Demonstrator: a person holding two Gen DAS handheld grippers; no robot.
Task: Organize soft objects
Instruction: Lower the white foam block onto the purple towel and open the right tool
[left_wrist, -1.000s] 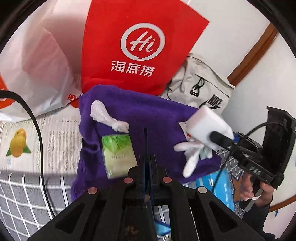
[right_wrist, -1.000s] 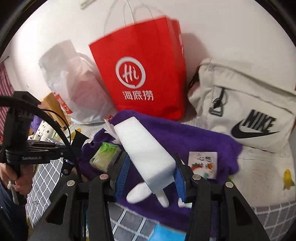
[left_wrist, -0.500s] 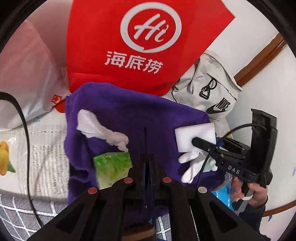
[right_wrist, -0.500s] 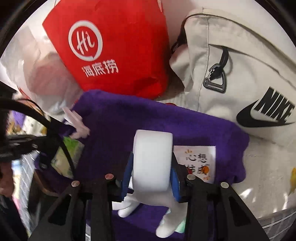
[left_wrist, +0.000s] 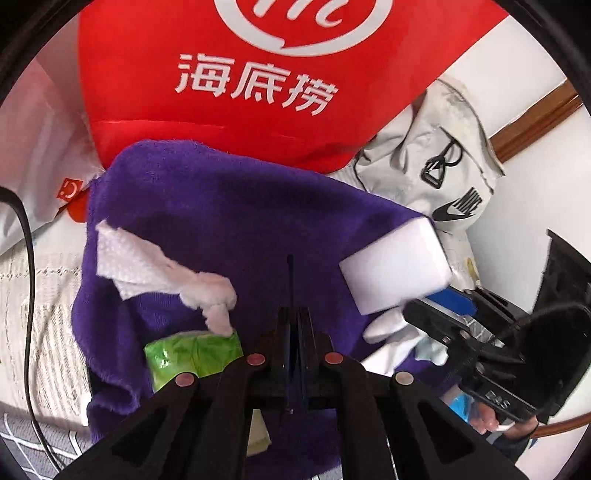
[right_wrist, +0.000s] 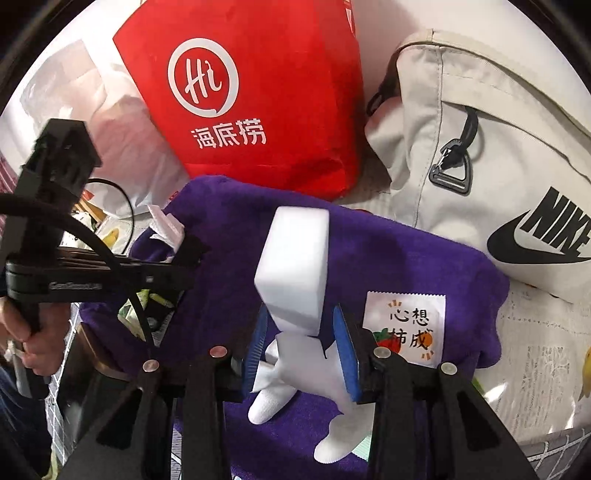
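A purple towel (left_wrist: 229, 206) (right_wrist: 388, 251) lies spread out before both grippers. On it rest a crumpled white tissue (left_wrist: 147, 258), a green tissue packet (left_wrist: 188, 354), a white glove (right_wrist: 280, 387) and a printed sachet (right_wrist: 406, 325). My right gripper (right_wrist: 301, 343) is shut on the near end of a white sponge block (right_wrist: 291, 266), which sticks out forward just above the towel and over the glove. My left gripper (left_wrist: 291, 314) is shut and holds nothing; it hovers over the towel beside the green packet. From the left wrist view the sponge (left_wrist: 395, 269) shows at the right.
A red paper bag (right_wrist: 258, 92) stands behind the towel, with a pale Nike bag (right_wrist: 498, 166) to its right and a translucent plastic bag (right_wrist: 92, 110) to its left. A black cable (left_wrist: 29, 258) runs down the left. Grid-patterned cloth (left_wrist: 22, 439) lies at the near edge.
Both grippers came down closer to the towel. The right gripper's jaws narrowed on the sponge, which now points straight ahead. The tissue and green packet look nearer to the left gripper.
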